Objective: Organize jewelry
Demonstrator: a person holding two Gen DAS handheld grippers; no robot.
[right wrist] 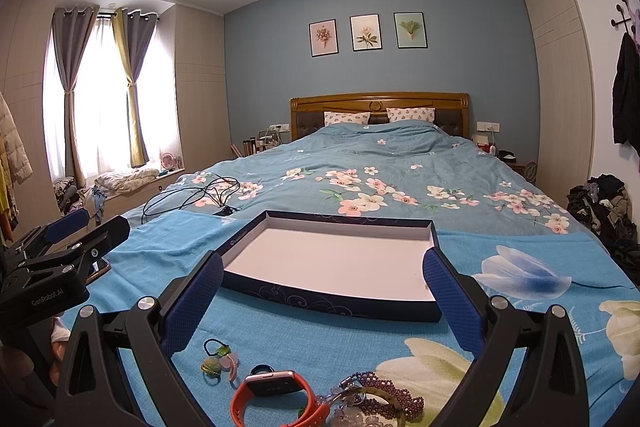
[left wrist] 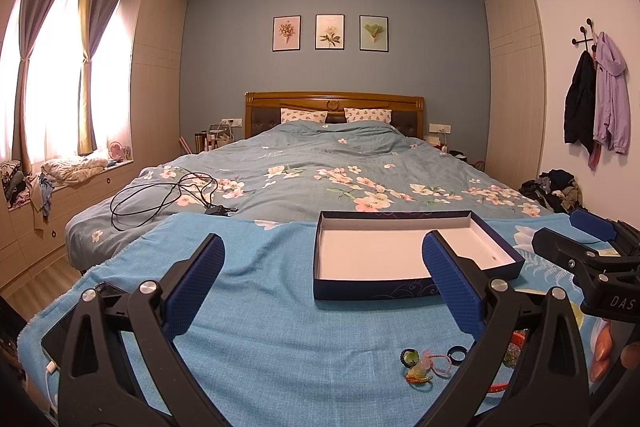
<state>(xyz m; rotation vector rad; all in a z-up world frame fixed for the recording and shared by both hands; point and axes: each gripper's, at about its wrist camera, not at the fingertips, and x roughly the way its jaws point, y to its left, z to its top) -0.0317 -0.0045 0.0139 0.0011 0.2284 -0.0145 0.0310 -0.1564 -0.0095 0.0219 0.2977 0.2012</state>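
Orange watch [right wrist: 276,397], light with a pliable strap, lies near the empty box [right wrist: 332,259]; right claw [right wrist: 320,303] apart, grasp the strap.

A bed [left wrist: 320,163] with a floral quilt [right wrist: 400,179] fills the room — two pillows [left wrist: 304,115] far, a black cable [left wrist: 168,199] left. Three prints [right wrist: 366,33] hang above; curtains [left wrist: 86,67] left, jackets [left wrist: 596,103] right.

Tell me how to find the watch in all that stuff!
Start at the dark blue box on the bed's blue towel. Nearer than it lies a jewelry pile. The watch is there: orange strap, dark square face, left of the purple bead bracelet.
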